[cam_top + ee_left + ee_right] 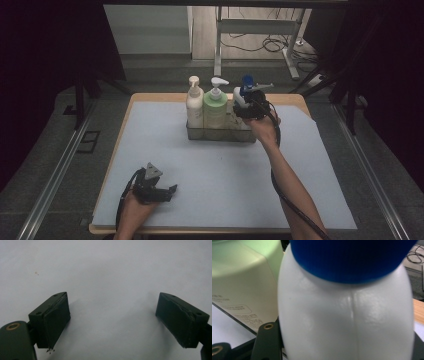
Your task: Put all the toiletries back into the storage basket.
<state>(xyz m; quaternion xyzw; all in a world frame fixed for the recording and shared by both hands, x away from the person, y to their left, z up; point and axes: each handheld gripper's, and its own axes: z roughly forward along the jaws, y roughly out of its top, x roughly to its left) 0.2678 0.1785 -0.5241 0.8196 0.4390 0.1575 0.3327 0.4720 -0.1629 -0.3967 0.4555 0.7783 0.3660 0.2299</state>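
A white bottle with a blue cap (pixel 239 96) stands at the right end of a clear caddy (pixel 220 134) at the back of the table. My right gripper (pixel 252 107) is at its upper body from the near right side. In the right gripper view the white bottle (pixel 347 315) sits tight against the black jaws, so the gripper is shut on it. My left gripper (pixel 170 191) rests low near the table's front left, open, with only bare mat between its jaws (pixel 112 317).
A cream pump bottle (pixel 194 105) and a pale green pump bottle (pixel 215 107) stand in the same caddy, left of the white one; the green bottle (pixel 244 277) nearly touches it. A light blue mat (pixel 210 170) covers the wooden table.
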